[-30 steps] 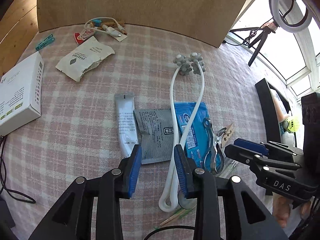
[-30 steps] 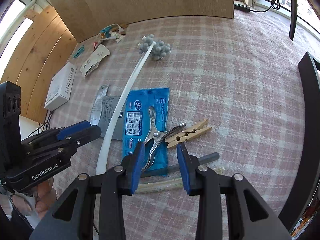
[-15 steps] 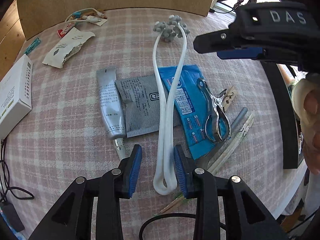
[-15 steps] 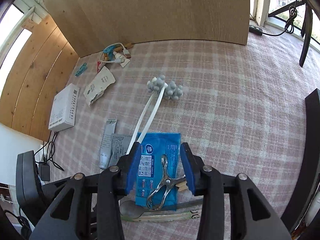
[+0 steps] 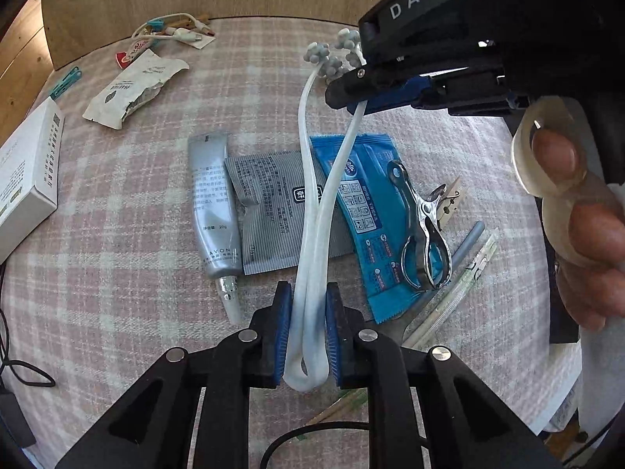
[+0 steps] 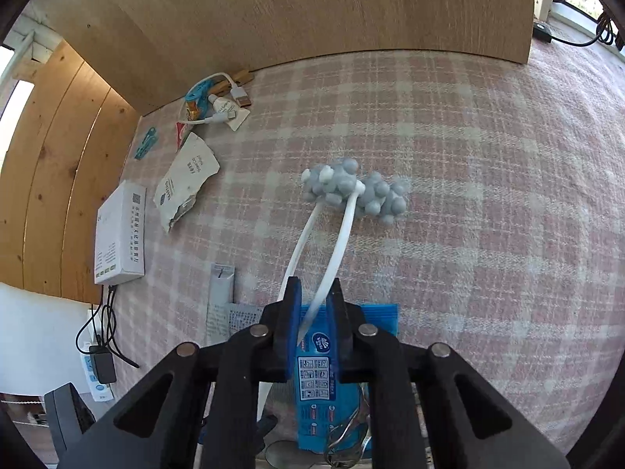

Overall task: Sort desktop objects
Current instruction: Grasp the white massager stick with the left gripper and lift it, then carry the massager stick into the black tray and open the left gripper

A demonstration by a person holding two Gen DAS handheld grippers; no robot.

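At bottom centre of the left wrist view, the left tool [image 5: 306, 332] has just closed its blue pads on the looped end of the white massager [image 5: 312, 211], gripping both arms. The massager runs up the frame across a grey sachet [image 5: 269, 211] and a blue packet [image 5: 359, 203] to its grey studded heads near the top. The right tool [image 5: 353, 103] reaches in from the upper right and pinches one arm just below the heads. A silver tube [image 5: 213, 203] lies left of the sachet, metal tongs [image 5: 420, 230] on the packet, a white box [image 5: 27, 179] at left edge.

Low in the right wrist view, the right tool [image 6: 314, 312] has just closed, nearly shut, on one massager [image 6: 340, 230] arm; the other arm passes left of it. The heads rest on the checked counter [image 6: 488, 195] at frame centre. The packet [image 6: 324, 371] lies under the fingers.
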